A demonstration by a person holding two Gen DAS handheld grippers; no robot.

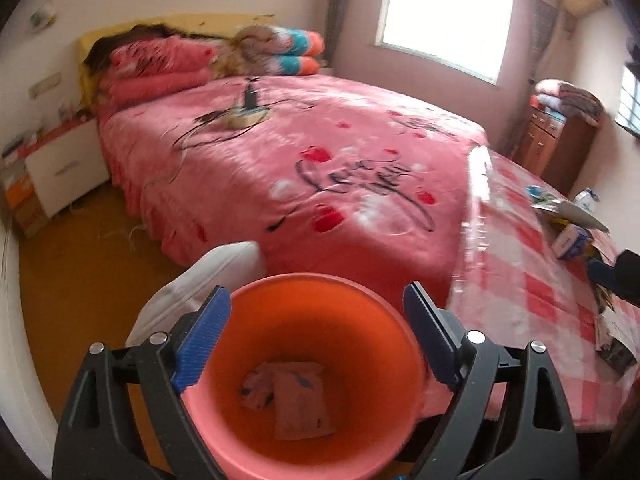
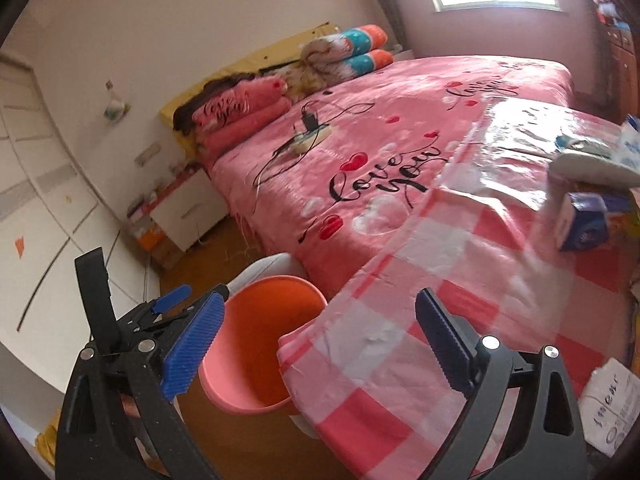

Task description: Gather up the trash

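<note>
An orange bin (image 1: pixel 308 364) stands on the floor beside the checked table, right under my left gripper (image 1: pixel 316 336), which is open and empty above its mouth. A crumpled pink wrapper (image 1: pixel 294 404) lies at the bin's bottom. My right gripper (image 2: pixel 320 344) is open and empty over the table's near corner, with the bin (image 2: pixel 256 344) to its lower left. On the table's right side lie a blue-and-white carton (image 2: pixel 584 228), a white flat package (image 2: pixel 592 168) and printed paper (image 2: pixel 612 404).
The table has a pink-and-white checked cloth (image 2: pixel 460 280) under clear plastic. A pink bed (image 1: pixel 320 160) stands behind it with a charger and cable on top. A white stool (image 1: pixel 208 280) stands behind the bin. A white nightstand (image 1: pixel 64 168) is at the left.
</note>
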